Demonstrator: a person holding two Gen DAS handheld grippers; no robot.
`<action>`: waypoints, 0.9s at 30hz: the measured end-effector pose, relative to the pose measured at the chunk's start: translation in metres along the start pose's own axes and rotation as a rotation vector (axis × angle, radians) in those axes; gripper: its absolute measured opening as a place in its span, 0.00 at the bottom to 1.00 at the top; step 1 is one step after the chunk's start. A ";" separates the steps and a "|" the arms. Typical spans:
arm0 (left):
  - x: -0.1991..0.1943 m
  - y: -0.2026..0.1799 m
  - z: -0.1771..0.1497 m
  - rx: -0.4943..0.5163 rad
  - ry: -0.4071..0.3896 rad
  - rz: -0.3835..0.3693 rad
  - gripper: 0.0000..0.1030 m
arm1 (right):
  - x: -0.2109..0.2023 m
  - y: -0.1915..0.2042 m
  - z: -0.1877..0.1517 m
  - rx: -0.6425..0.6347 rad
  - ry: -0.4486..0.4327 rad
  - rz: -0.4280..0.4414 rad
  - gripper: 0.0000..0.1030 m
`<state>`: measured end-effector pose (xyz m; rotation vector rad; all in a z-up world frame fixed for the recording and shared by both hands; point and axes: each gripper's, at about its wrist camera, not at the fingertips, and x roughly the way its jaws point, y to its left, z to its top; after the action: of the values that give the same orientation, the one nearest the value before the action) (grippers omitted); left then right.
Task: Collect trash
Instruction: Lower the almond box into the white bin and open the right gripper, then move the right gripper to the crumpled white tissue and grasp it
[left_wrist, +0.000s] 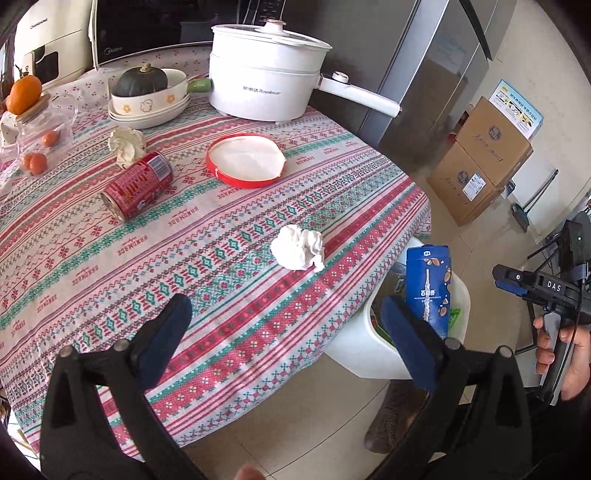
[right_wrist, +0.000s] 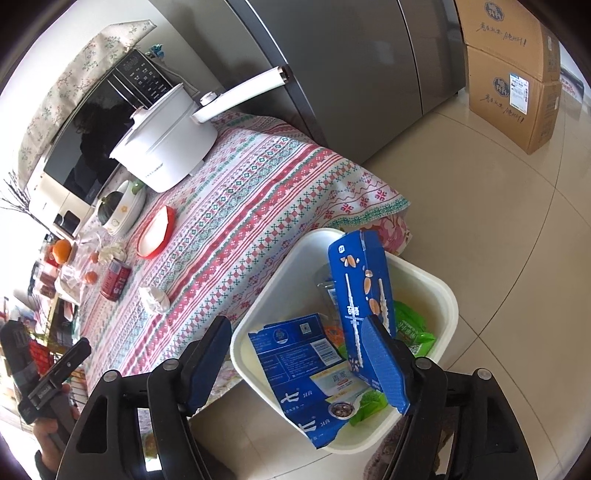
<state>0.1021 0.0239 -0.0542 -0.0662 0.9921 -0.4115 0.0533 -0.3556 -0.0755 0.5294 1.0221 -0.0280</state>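
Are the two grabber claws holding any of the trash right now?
No. The left gripper is open over the table with nothing in it. The right gripper is open over the bin; the tall blue box stands loose by one finger.

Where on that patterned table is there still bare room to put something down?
Bare tablecloth runs along the near edge, between the red can and the nearer crumpled tissue. A second patch lies right of the red lid. The far left, around the bowls and jar, is crowded.
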 end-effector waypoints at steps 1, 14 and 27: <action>-0.001 0.003 -0.001 -0.002 -0.001 0.006 0.99 | 0.001 0.003 0.000 -0.004 0.002 0.000 0.73; -0.017 0.051 -0.006 -0.059 -0.015 0.076 0.99 | 0.015 0.069 0.010 -0.110 0.007 0.012 0.77; -0.028 0.097 -0.008 -0.107 -0.035 0.158 0.99 | 0.051 0.148 0.020 -0.195 0.036 0.030 0.80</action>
<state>0.1118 0.1245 -0.0593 -0.0909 0.9770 -0.2117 0.1360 -0.2238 -0.0486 0.3686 1.0389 0.1072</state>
